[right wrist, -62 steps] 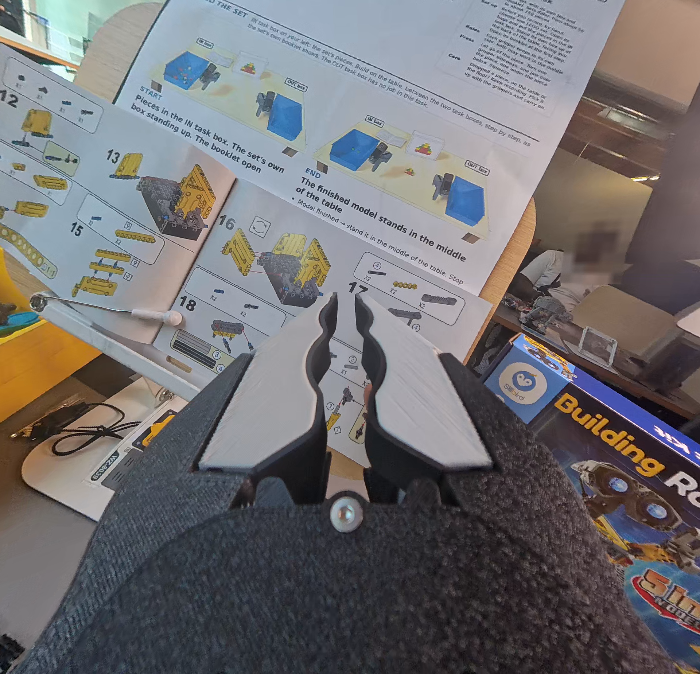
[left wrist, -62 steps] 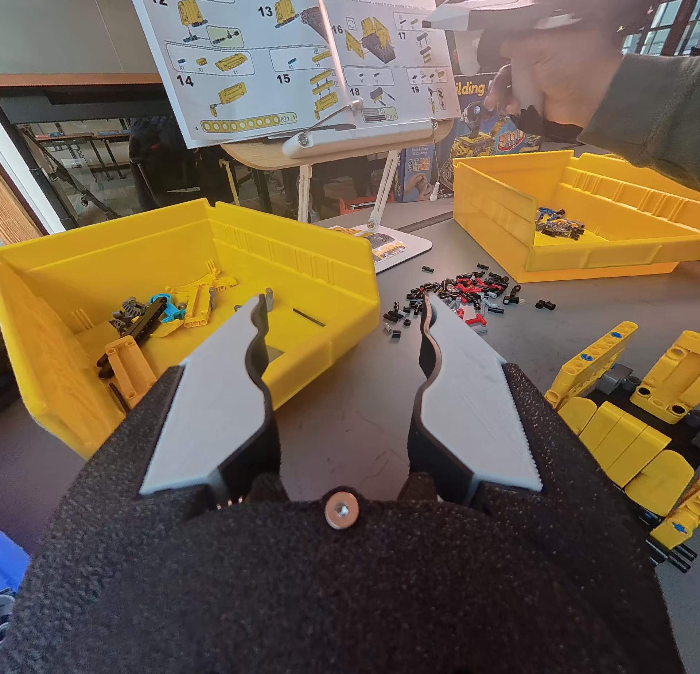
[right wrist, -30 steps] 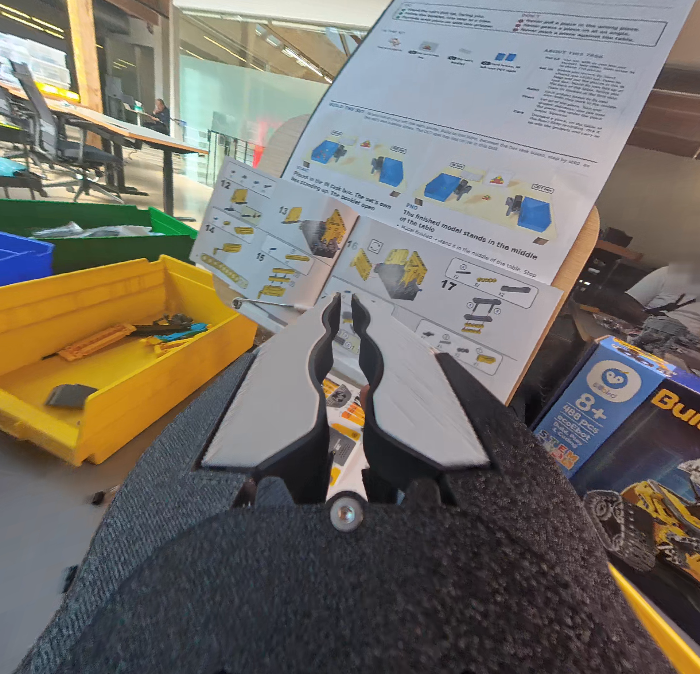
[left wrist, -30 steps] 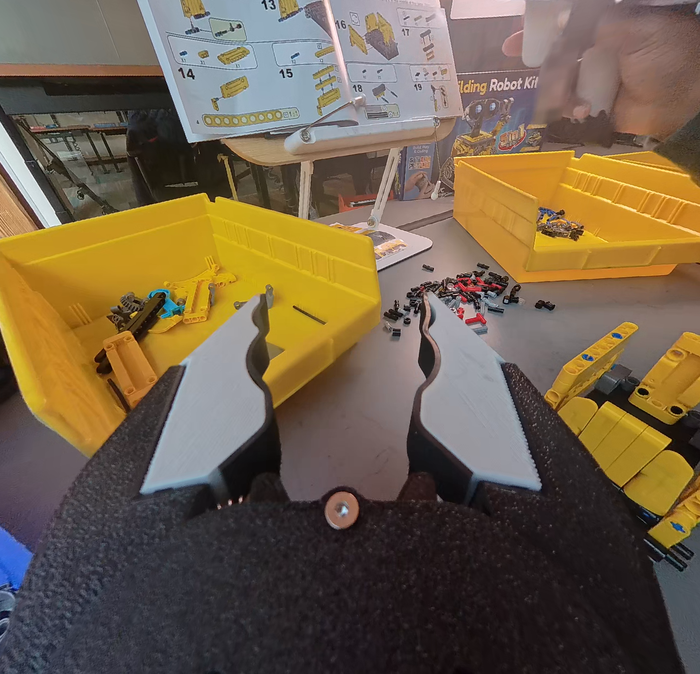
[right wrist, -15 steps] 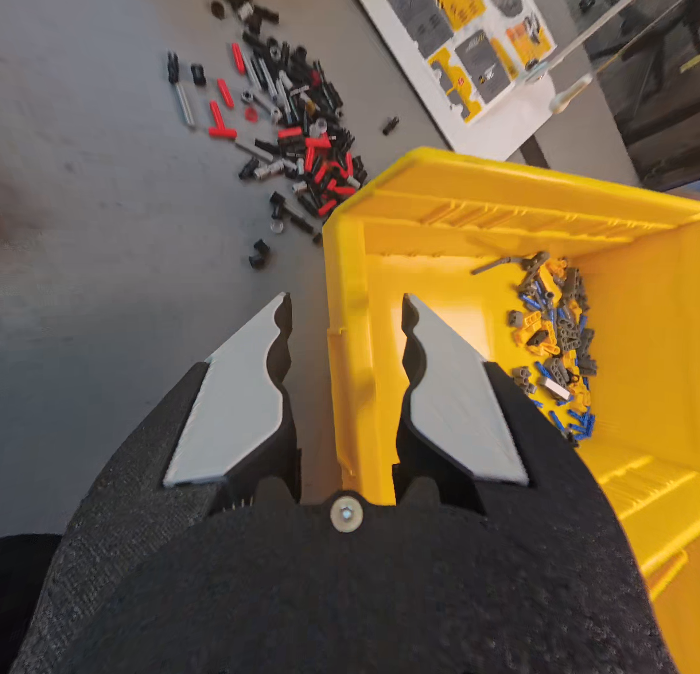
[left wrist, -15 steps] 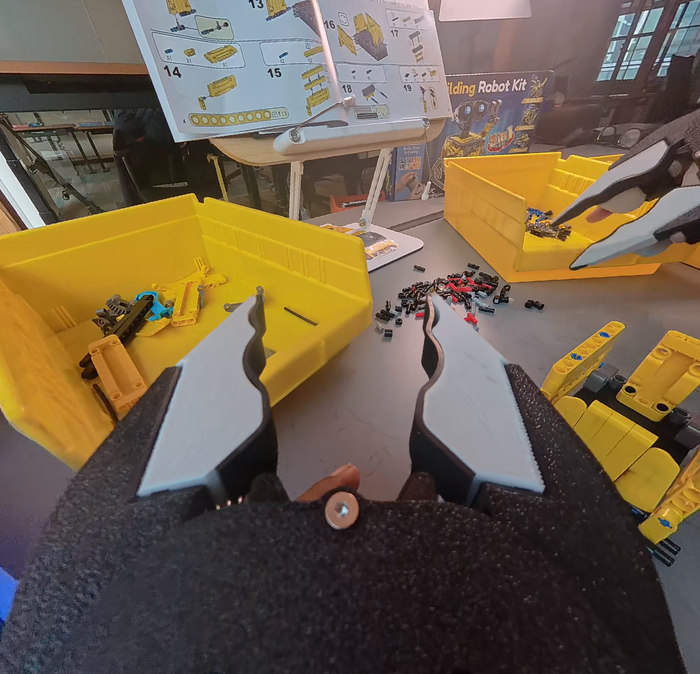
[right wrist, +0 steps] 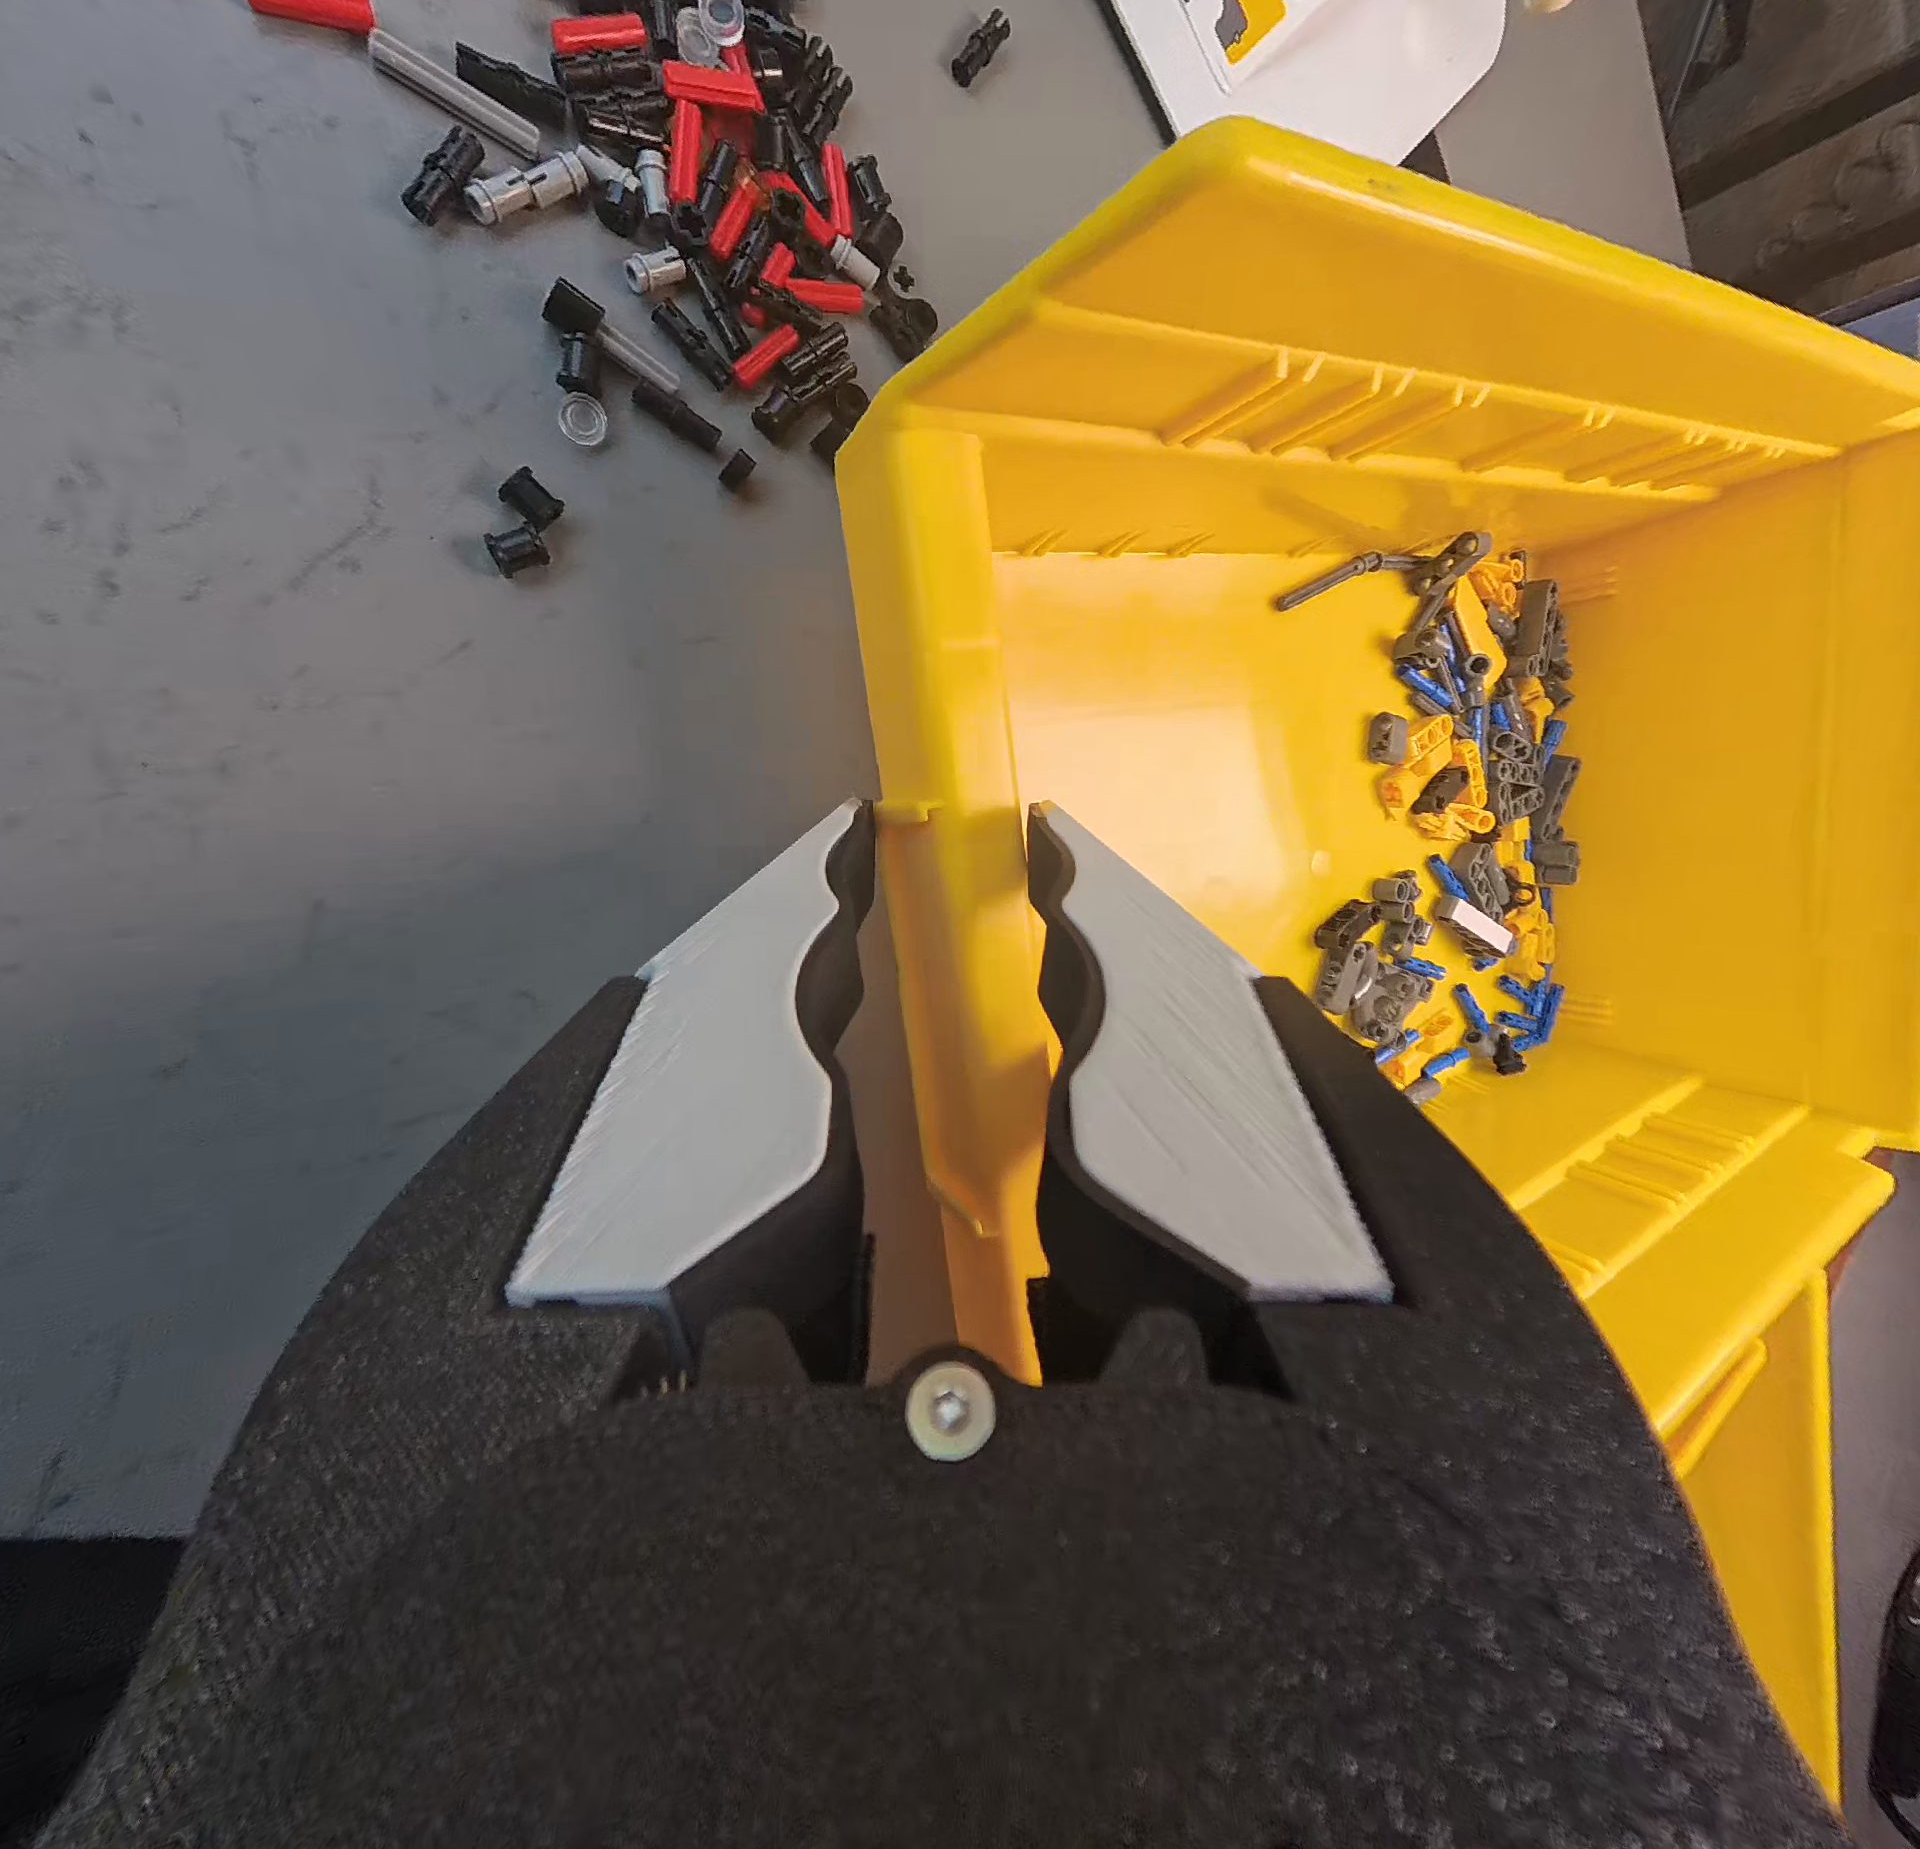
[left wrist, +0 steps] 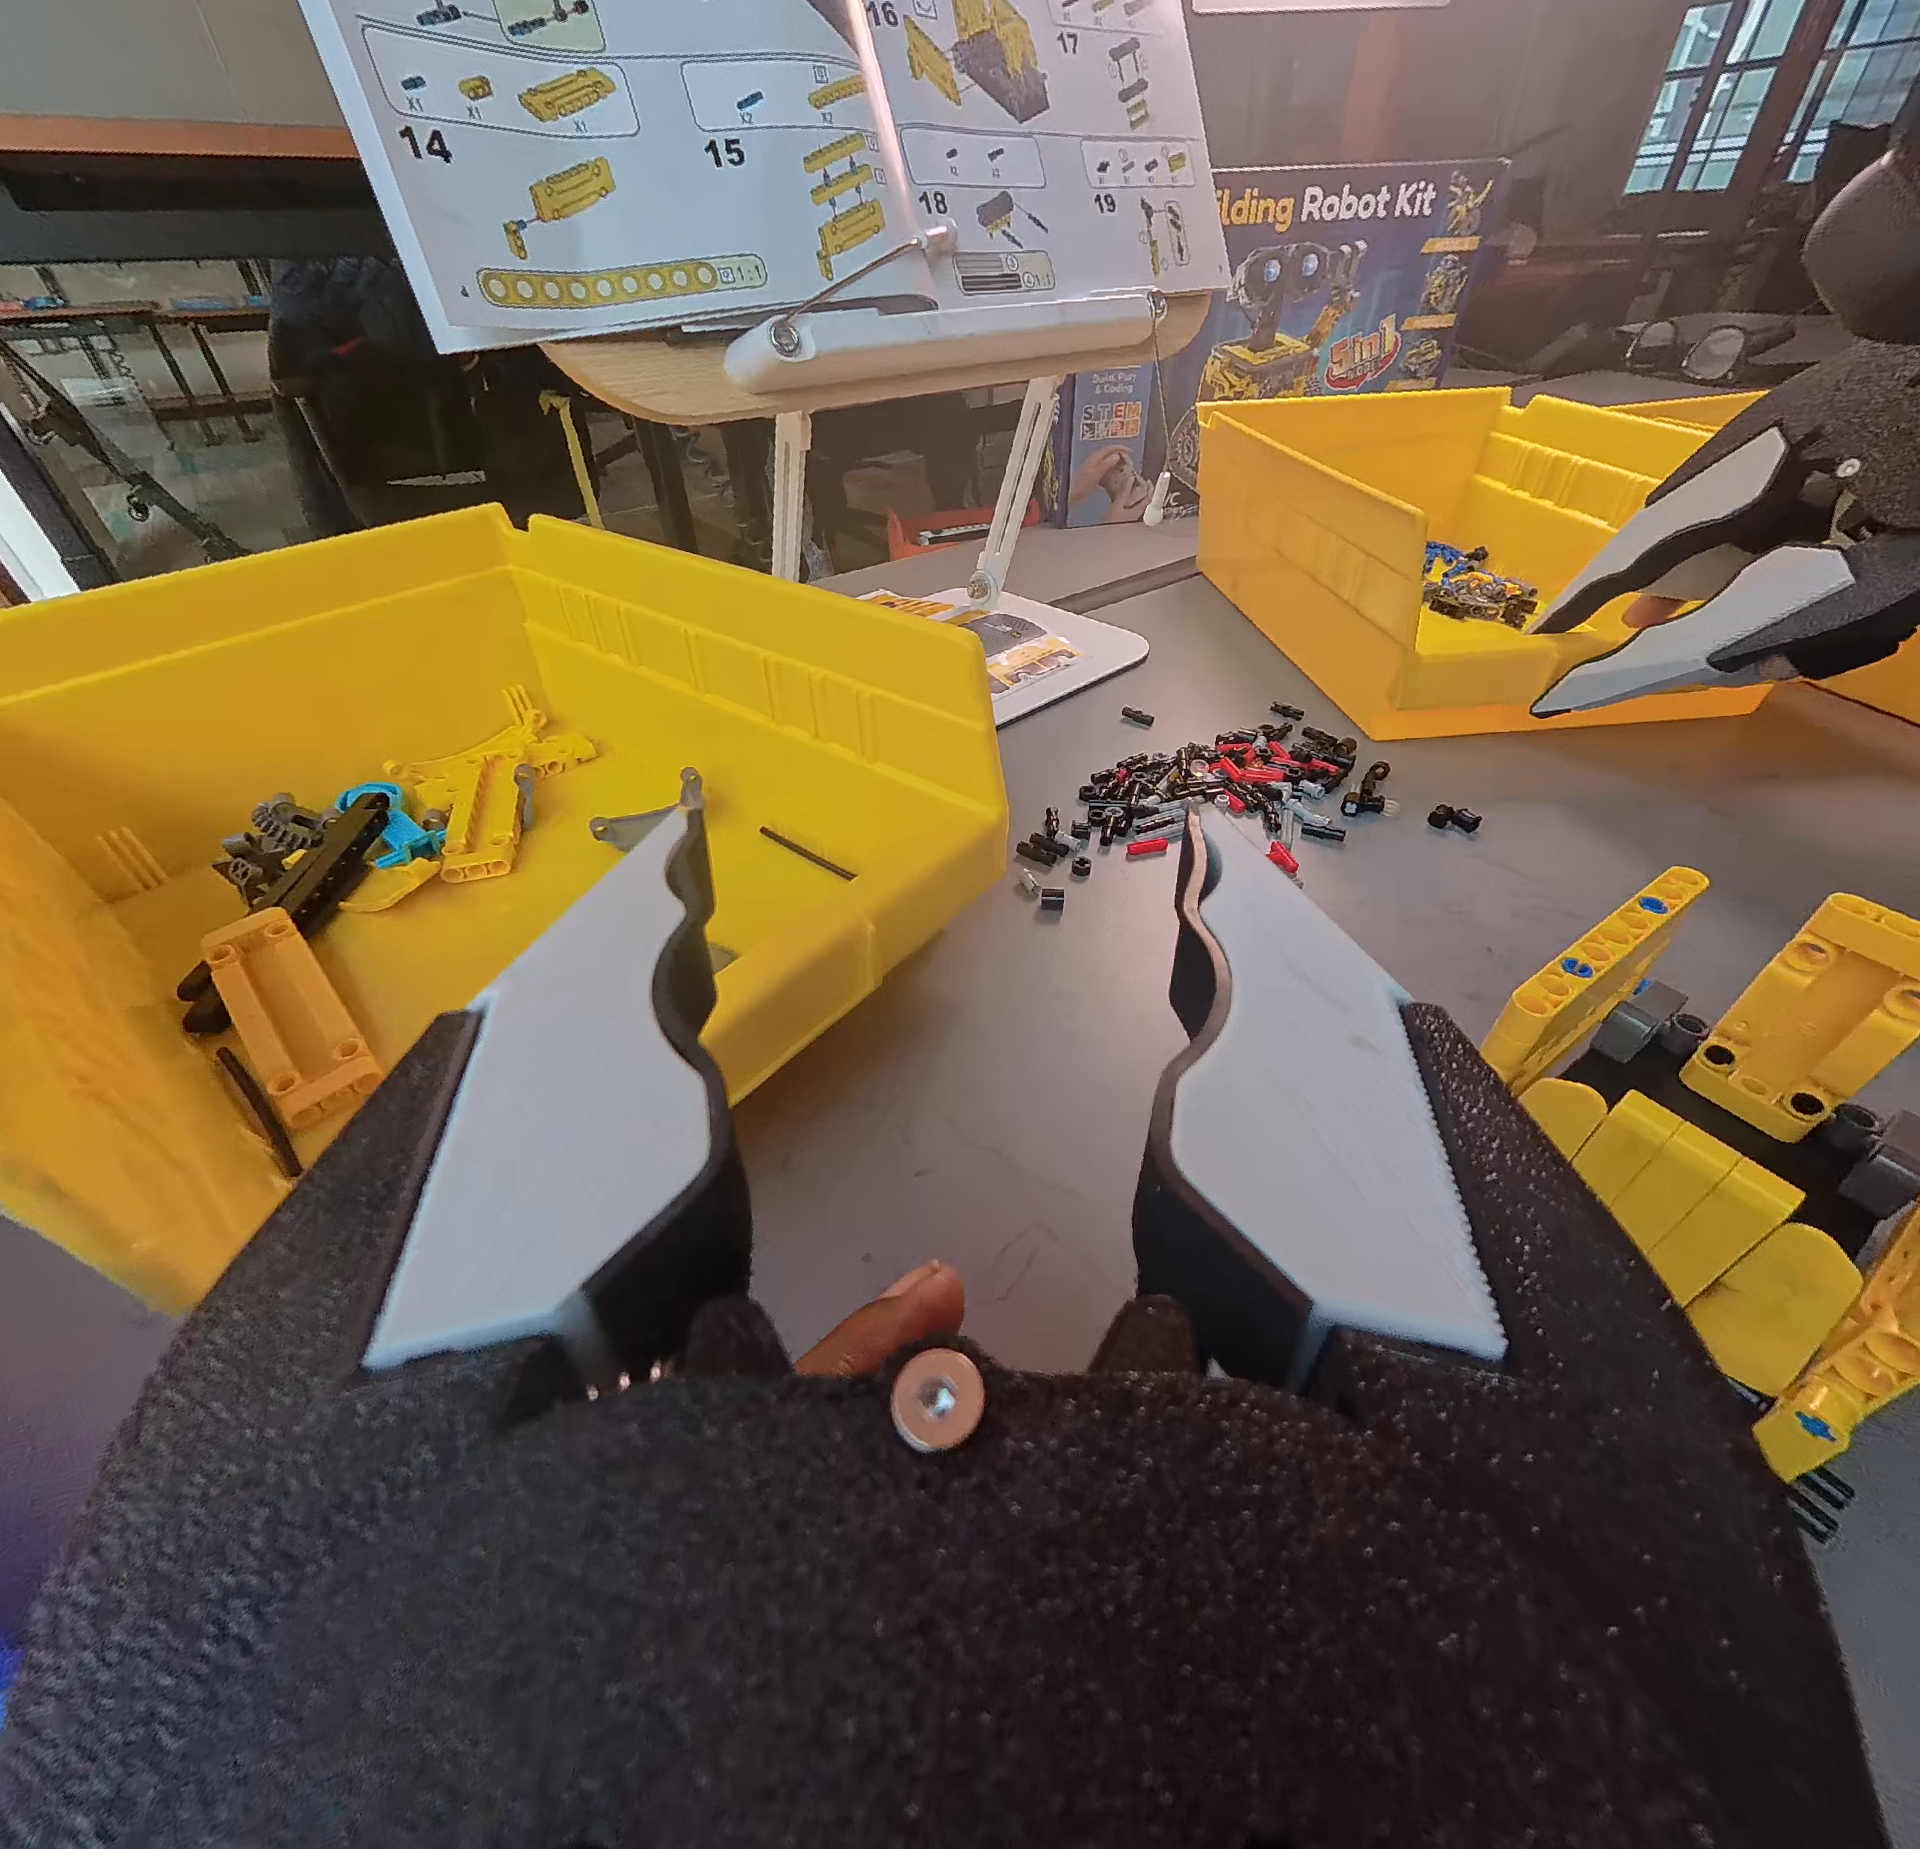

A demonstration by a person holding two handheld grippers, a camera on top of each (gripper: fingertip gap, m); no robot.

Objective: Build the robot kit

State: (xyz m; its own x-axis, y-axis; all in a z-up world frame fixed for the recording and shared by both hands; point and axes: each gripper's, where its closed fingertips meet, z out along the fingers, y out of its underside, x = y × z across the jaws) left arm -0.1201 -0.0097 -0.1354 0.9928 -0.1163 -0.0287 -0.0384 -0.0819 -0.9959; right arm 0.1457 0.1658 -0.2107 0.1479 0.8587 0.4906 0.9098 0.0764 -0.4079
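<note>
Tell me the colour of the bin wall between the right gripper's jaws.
Yellow; the bin wall shows best in the right wrist view.

On the counter (left wrist: 987,1103), a pile of small building pieces (left wrist: 1205,791) lies between the left bin (left wrist: 852,719) and the far right bin (left wrist: 1309,542); the booklet stand (left wrist: 935,345) stands behind.

Two yellow bins: one at left (left wrist: 769,677), one at upper right (left wrist: 1309,542). Two grippers: left (left wrist: 940,843), right (left wrist: 1538,667). One instruction booklet (left wrist: 727,116), top. One kit box (left wrist: 1351,272).
</note>
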